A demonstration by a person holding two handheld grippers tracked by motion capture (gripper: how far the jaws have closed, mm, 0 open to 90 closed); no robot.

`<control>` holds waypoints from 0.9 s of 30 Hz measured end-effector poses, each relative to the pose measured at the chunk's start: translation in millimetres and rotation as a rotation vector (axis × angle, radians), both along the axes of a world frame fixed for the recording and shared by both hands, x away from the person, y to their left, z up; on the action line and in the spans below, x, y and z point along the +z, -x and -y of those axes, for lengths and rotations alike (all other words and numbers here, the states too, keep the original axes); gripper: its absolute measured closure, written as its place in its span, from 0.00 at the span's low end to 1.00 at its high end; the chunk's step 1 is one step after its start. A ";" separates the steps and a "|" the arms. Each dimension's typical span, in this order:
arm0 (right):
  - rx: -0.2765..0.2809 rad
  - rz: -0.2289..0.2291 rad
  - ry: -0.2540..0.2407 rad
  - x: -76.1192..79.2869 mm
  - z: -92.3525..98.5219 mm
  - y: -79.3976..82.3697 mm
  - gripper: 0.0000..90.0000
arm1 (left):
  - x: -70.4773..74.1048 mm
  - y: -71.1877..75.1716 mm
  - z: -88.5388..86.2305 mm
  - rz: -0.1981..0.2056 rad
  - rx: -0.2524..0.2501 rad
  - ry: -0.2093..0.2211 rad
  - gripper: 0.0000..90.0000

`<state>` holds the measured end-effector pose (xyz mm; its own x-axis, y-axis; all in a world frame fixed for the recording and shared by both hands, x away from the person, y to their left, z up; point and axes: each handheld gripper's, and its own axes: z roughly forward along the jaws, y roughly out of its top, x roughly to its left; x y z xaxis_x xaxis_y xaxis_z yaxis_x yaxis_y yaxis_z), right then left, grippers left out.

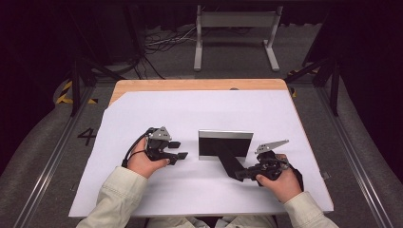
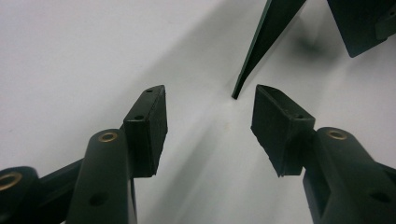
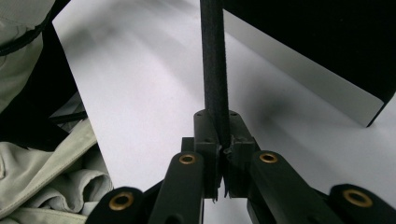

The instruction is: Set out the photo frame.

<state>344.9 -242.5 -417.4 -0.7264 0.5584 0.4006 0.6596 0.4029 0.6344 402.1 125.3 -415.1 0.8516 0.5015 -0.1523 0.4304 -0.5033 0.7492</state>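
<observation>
From above, you have one frame (image 1: 225, 144) standing upright mid-table on one white sheet (image 1: 190, 109), its single black stand (image 1: 231, 163) slanting back toward you. Your right gripper (image 1: 242, 175) is clamped on the stand's lower end. Your left gripper (image 1: 179, 150) lies just left of the frame, jaws apart, holding nothing.

In your left gripper view, two pads (image 2: 148, 128) stand wide apart over the sheet, the frame's corner (image 2: 261, 42) just beyond them.

In your right gripper view, the jaws pinch the stand (image 3: 215, 70); the frame (image 3: 327, 51) rises behind.
</observation>
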 end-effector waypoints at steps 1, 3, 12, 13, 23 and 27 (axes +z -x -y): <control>0.005 0.002 0.006 -0.2 -0.1 0.3 0.95 | 0.0 0.1 0.0 -0.003 -0.001 -0.001 0.51; 0.008 0.007 0.015 -0.5 -0.8 1.0 0.95 | -0.2 0.2 0.5 -0.003 0.000 0.002 0.51; 0.015 0.030 0.043 -2.2 -2.3 4.3 0.94 | -0.4 0.4 1.2 0.001 -0.004 0.001 0.51; 0.017 0.034 0.051 -2.1 -2.9 5.1 0.93 | -0.3 0.3 1.1 0.000 -0.004 0.001 0.52; 0.002 0.047 0.074 -3.7 -4.5 10.0 0.92 | -0.6 0.6 1.3 -0.005 -0.003 0.002 0.52; 0.004 0.042 0.075 -5.4 -4.2 10.7 0.92 | -0.8 0.6 1.4 -0.006 -0.004 0.000 0.52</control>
